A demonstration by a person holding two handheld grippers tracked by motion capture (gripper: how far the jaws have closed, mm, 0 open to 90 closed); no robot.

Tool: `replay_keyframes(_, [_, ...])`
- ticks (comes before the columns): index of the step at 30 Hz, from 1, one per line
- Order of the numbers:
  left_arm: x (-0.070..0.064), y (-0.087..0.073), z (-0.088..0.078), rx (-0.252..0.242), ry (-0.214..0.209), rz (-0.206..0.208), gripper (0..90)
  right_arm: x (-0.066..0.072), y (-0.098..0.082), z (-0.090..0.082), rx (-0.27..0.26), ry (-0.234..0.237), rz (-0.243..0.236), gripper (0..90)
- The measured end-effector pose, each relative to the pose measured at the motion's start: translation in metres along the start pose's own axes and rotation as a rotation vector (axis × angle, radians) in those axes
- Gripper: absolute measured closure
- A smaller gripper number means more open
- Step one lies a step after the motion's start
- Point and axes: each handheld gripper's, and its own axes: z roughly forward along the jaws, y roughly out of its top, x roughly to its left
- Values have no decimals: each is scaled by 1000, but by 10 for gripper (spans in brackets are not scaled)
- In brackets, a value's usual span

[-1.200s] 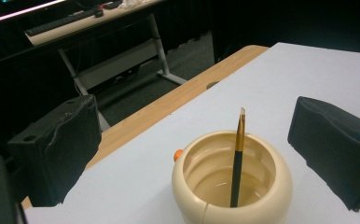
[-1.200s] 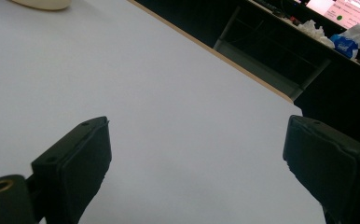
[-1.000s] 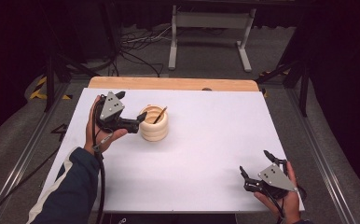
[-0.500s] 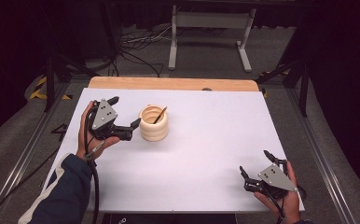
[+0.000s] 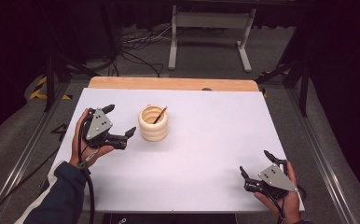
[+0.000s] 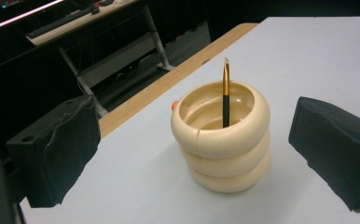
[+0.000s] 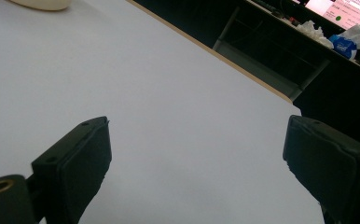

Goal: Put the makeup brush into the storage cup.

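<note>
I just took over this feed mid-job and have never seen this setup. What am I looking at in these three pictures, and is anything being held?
There is no robot arm here: a person holds a two-jaw tool in each hand. The high view looks down on the white table from above. The left gripper sits beside a cream ribbed ring-shaped holder; the right gripper rests near the table's front right corner. The other two pictures come from cameras riding on each gripper, looking out between its black jaws. In the left gripper view, the holder stands ahead of the open jaws, with a thin black and gold brush standing inside. The right gripper view faces bare table. Both jaws are open; nothing is held.
</note>
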Motion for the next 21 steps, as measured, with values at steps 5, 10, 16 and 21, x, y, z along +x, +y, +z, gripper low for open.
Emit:
replay_keyframes(5, [-2,-6,-10,8,-13,-1,27,0,0,0,-1,-2,0,83])
replay_keyframes(10, [-3,-12,-19,13,-8,8,29,0,0,0,-4,-3,1,83])
replay_keyframes(16, [-7,-18,-28,14,-8,17,29,1,0,0,-5,-2,0,83])
replay_keyframes(21, [-11,-22,-38,18,-17,28,30,0,0,0,-4,-4,1,83])
